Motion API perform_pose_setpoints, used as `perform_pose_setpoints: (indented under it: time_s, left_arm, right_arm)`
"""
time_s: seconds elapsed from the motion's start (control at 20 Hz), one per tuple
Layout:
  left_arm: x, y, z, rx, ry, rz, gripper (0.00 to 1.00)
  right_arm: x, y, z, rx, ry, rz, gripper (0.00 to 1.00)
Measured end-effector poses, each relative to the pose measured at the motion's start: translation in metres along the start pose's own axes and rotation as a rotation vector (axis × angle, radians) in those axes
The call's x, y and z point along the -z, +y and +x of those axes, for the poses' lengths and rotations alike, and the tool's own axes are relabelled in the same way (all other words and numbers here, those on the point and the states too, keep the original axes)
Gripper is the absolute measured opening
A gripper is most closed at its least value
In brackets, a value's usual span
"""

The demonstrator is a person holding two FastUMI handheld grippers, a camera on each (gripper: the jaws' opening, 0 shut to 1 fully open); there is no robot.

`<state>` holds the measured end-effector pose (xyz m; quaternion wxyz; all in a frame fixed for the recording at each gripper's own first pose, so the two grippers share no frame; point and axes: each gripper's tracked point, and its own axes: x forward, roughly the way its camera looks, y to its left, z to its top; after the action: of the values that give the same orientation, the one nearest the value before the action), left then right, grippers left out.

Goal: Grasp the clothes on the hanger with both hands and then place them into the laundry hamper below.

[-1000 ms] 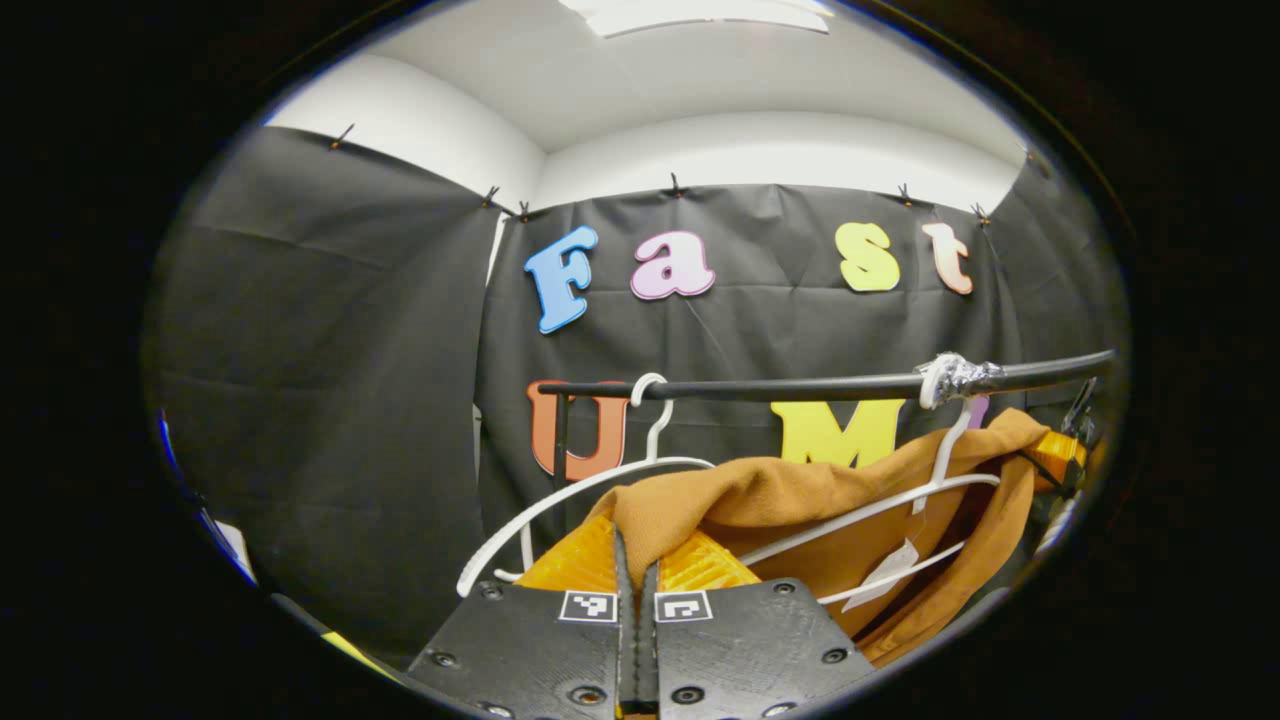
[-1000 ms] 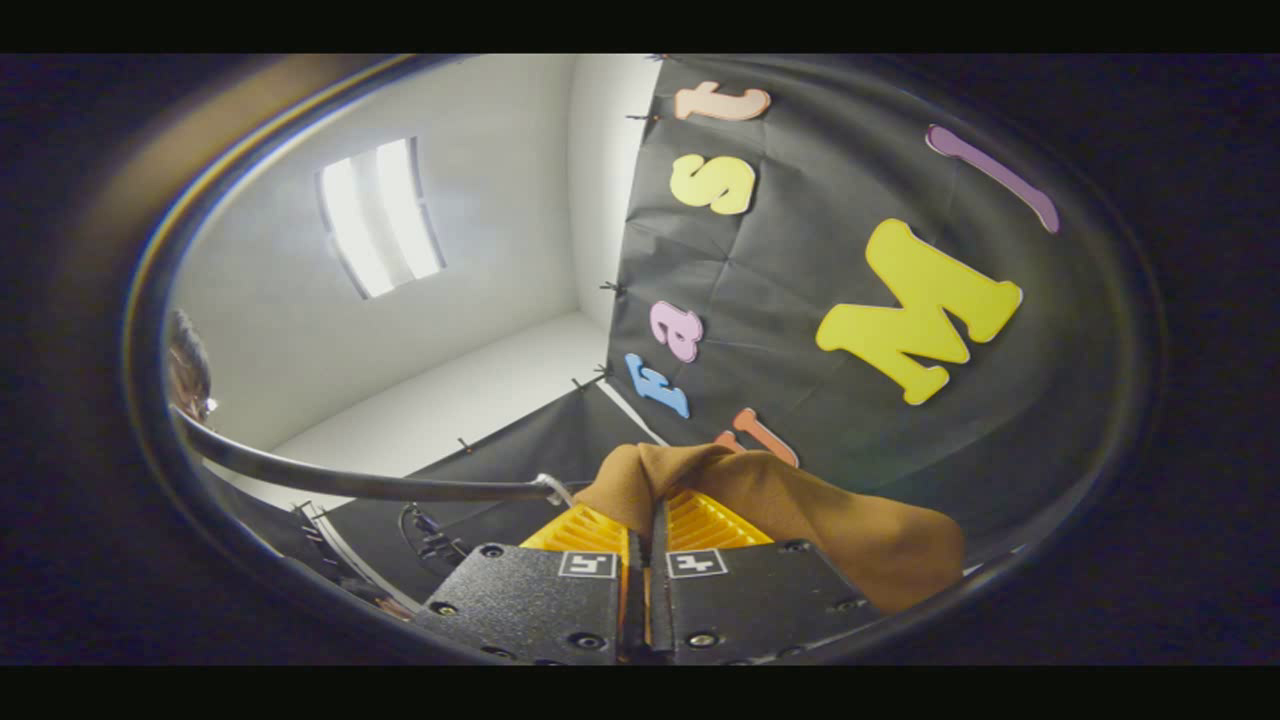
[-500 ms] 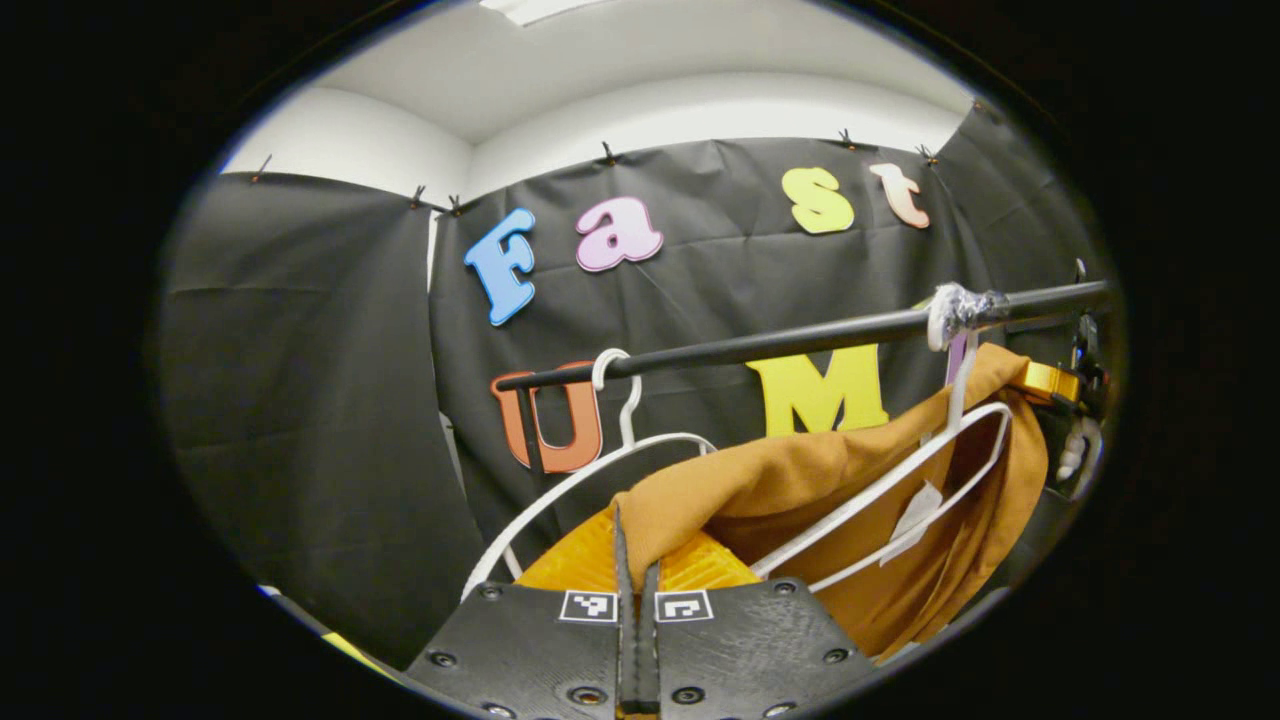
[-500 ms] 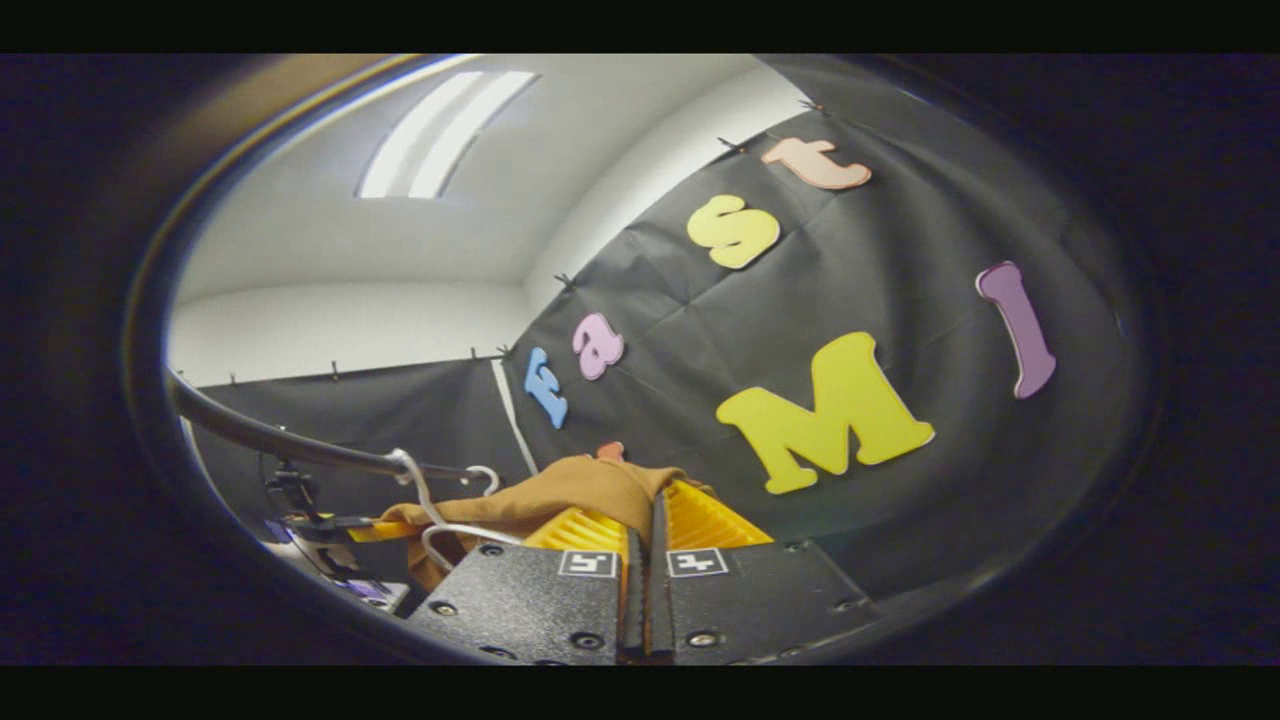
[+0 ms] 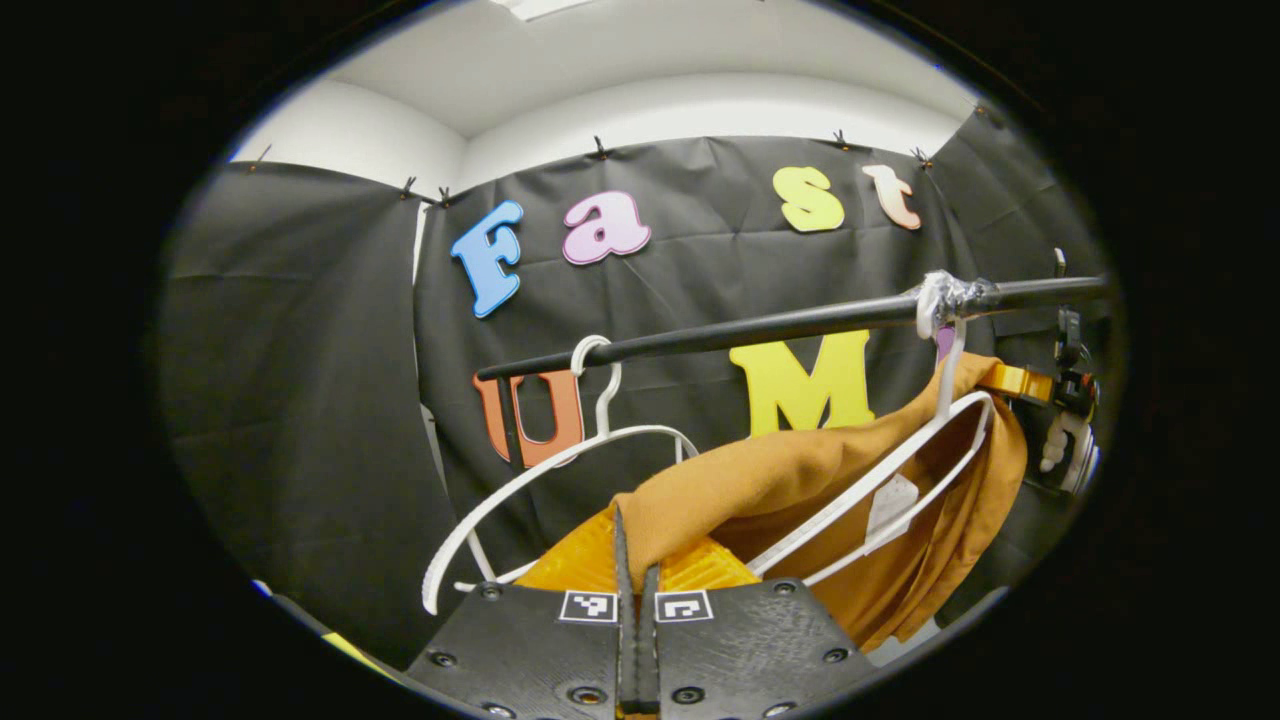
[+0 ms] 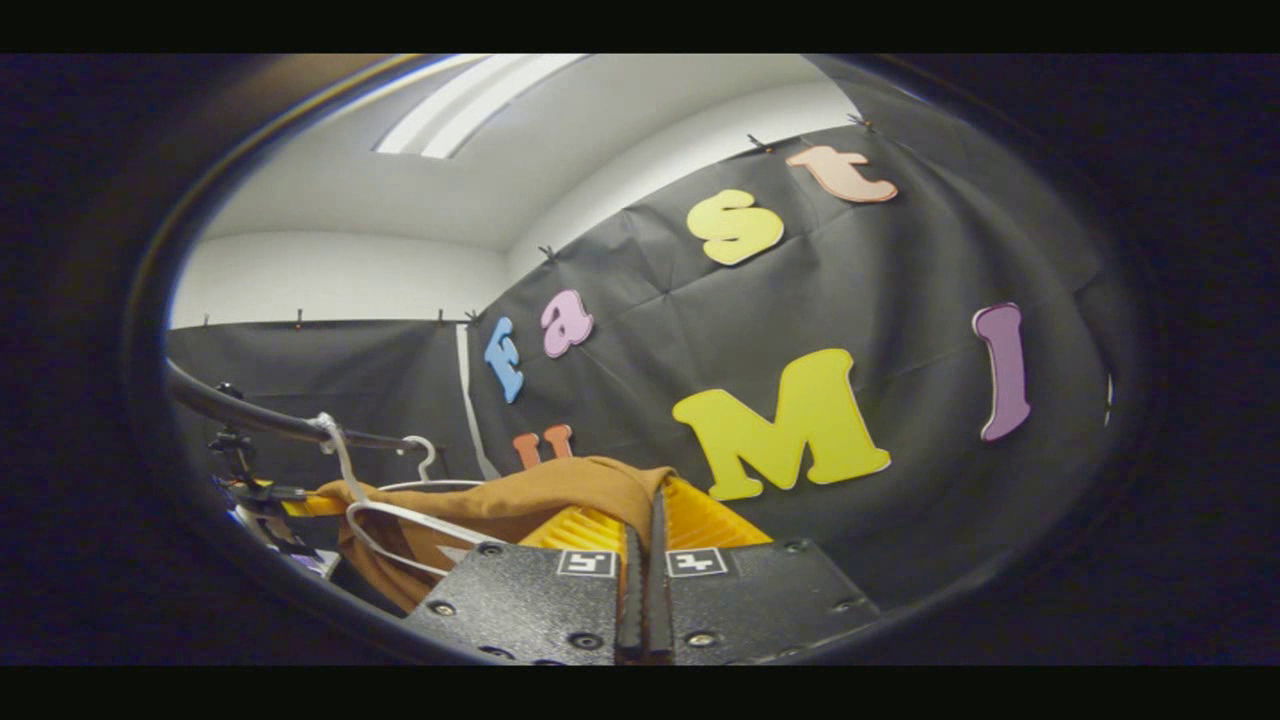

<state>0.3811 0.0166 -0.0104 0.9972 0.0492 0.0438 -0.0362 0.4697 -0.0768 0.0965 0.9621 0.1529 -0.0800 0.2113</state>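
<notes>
In the left gripper view, the left gripper [image 5: 637, 560] is clamped tight on a fold of a brown garment [image 5: 800, 480], the cloth pinched between its two closed fingers and rising up and away to the right. The garment is draped over a white hanger [image 5: 880, 480] whose hook hangs from a taped spot [image 5: 945, 297] on a black rail [image 5: 760, 327] running across the booth. At the garment's far end, beside the rail, the other gripper shows small at the right edge, with a gloved hand [image 5: 1062, 450] just below it. A white tag [image 5: 888, 497] shows inside the garment, between the hanger's lower bars. A second white hanger [image 5: 560, 465], bare, hangs from the same rail farther left, its arm sweeping down just beside the left gripper's fingers. In the right gripper view, the right gripper [image 6: 645, 525] is likewise closed on the brown garment [image 6: 540, 497], both fingers pressing a bunched edge that trails off to the left towards the white hanger [image 6: 400, 515] and the black rail [image 6: 270, 420]. The bare hanger's hook [image 6: 425, 452] is seen on the rail a little beyond. The garment is stretched between the two grippers and partly still on its hanger, up at rail height. A ceiling light [image 6: 480, 100] glows above the black cloth wall.
</notes>
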Motion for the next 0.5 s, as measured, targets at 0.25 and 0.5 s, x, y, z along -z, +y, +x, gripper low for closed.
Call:
perform_pose_setpoints:
  time_s: [0.25,0.5]
  left_arm:
    - [-0.013,0.001,-0.004,0.002,-0.017,0.019,0.00]
    - [-0.041,0.006,0.007,-0.015,-0.067,0.000,0.00]
  right_arm:
    - [-0.018,-0.001,0.003,0.025,-0.039,-0.027,0.05]
    - [-0.040,0.013,0.011,-0.040,-0.066,-0.012,0.05]
